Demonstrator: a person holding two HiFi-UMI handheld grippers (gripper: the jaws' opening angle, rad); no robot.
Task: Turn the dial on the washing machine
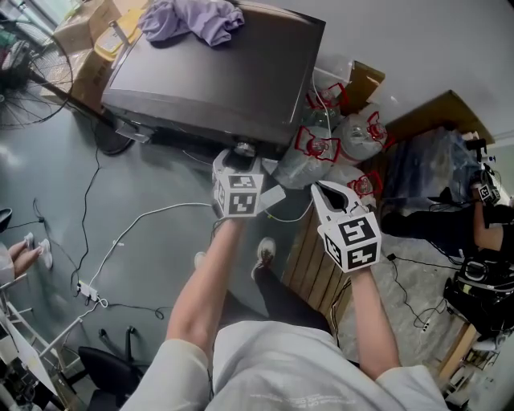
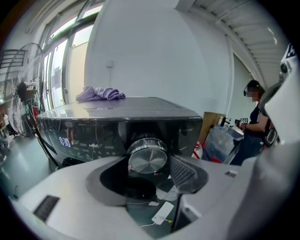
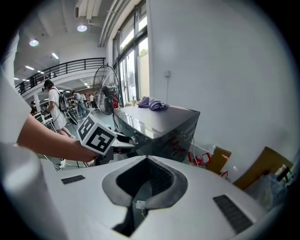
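The dark grey washing machine (image 1: pixel 217 72) stands in front of me. Its silver dial (image 1: pixel 244 148) sits on the front panel. In the left gripper view the dial (image 2: pixel 147 157) fills the space between the jaw tips, and the ribbed right pad (image 2: pixel 183 173) lies against its rim. My left gripper (image 1: pixel 239 160) is shut on the dial. My right gripper (image 1: pixel 323 190) hangs to the right of the machine, apart from it. Its jaw tips meet, with nothing between them. In the right gripper view the left gripper (image 3: pixel 119 143) reaches to the machine's front.
A purple cloth (image 1: pixel 193 18) lies on the machine's lid. Plastic bags with red handles (image 1: pixel 329 144) and a wooden pallet (image 1: pixel 313 257) sit to its right. A fan (image 1: pixel 32 72), cardboard boxes (image 1: pixel 88 32) and a power strip (image 1: pixel 88 290) with cables are on the left. Another person (image 1: pixel 482 217) stands at far right.
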